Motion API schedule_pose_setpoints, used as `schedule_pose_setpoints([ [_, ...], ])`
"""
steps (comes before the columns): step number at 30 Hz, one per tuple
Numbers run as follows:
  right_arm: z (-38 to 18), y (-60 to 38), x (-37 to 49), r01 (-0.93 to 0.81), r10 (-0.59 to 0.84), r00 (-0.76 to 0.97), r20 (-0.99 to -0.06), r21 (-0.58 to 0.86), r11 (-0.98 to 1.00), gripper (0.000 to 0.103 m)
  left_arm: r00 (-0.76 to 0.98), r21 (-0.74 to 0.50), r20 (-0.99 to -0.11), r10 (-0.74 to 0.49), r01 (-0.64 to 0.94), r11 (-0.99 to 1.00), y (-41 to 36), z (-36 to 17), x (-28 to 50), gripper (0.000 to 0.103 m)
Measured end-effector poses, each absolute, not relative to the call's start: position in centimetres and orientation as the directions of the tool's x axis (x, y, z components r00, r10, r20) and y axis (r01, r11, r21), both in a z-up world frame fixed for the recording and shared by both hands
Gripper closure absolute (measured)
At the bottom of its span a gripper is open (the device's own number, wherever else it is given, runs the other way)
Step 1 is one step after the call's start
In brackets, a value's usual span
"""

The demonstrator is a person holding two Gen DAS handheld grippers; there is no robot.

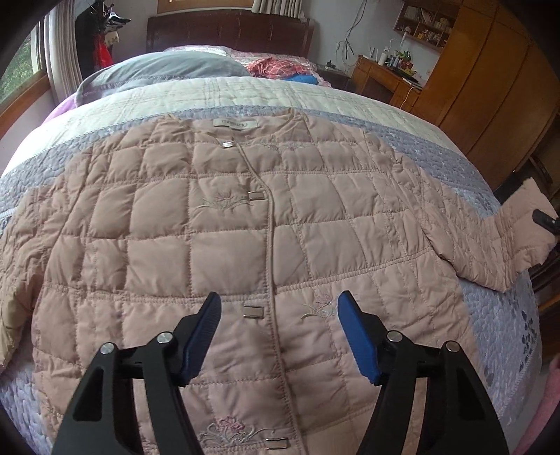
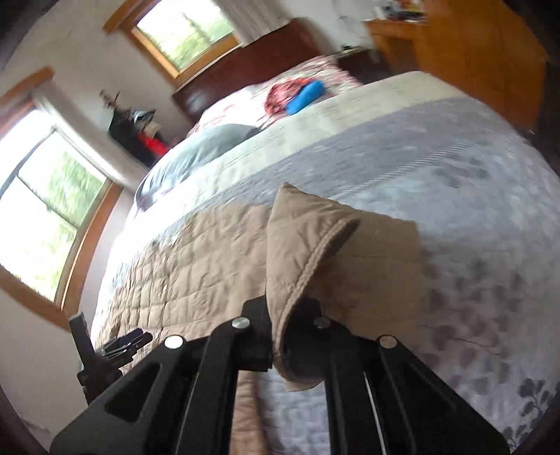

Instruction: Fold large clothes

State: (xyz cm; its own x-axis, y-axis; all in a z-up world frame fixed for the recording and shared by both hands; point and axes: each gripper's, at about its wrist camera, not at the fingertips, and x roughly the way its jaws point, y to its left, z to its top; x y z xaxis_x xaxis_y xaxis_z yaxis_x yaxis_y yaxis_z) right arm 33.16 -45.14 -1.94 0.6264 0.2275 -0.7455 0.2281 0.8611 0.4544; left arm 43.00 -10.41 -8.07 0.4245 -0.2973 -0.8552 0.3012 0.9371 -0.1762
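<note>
A pink quilted jacket (image 1: 224, 224) lies front up and buttoned on the bed, collar away from me, body spread flat. My left gripper (image 1: 280, 308) is open and empty, hovering above the jacket's lower front near a metal clasp (image 1: 252, 311). My right gripper (image 2: 290, 315) is shut on the cuff of the jacket's right sleeve (image 2: 308, 252) and holds it lifted off the bedspread; the cloth hides its fingertips. In the left wrist view that sleeve (image 1: 504, 241) stretches out to the right edge, where the right gripper shows as a dark tip. The left sleeve (image 1: 14, 280) hangs over the bed's left side.
The bed has a lilac and cream bedspread (image 1: 434, 150), a grey pillow (image 1: 164, 70) and red and blue items (image 1: 280, 68) near the dark headboard (image 1: 227, 31). A wooden desk and wardrobe (image 1: 490, 77) stand on the right, windows (image 2: 45, 210) on the left.
</note>
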Motion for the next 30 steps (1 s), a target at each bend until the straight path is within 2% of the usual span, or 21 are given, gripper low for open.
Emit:
schedule_pose_setpoints([
  [4,-3.9,-38.6,38.2,0.159,0.259,0.556,-0.79,0.407,0.899,0.098,0.434,-0.147,-0.863,-0.257,0.271,0.951,-8.1,-8.5,43.2,0.034],
  [10,-7.4,-32.7,43.9,0.08,0.329,0.476,-0.816,0.412,0.907,0.098,0.426,-0.142,-0.873,-0.237,0.243,0.96,-6.2,-9.4,43.6,0.034],
  [13,-8.7,-30.8,44.8,0.05,0.351,0.433,-0.83,0.411,0.91,0.089,0.424,-0.155,-0.87,-0.25,0.247,0.957,-6.3,-9.3,43.7,0.034],
  [16,-8.3,-30.2,44.8,0.004,0.438,0.428,-0.791,0.486,0.874,0.071,0.405,-0.195,-0.865,-0.297,0.274,0.942,-7.2,-9.0,43.4,0.033],
  [18,-7.4,-31.1,43.5,-0.02,0.476,0.451,-0.755,0.525,0.851,0.071,0.387,-0.226,-0.859,-0.335,0.301,0.927,-8.4,-8.7,43.3,0.033],
  [23,-5.8,-35.2,39.6,0.075,0.326,0.52,-0.789,0.422,0.903,0.071,0.312,-0.322,-0.845,-0.434,0.351,0.879,-13.2,-8.5,43.7,0.032],
  [30,-5.8,-43.1,33.5,0.257,0.189,0.569,-0.8,0.391,0.884,0.071,0.239,-0.369,-0.848,-0.474,0.376,0.85,-20.2,-10.1,45.4,0.034],
])
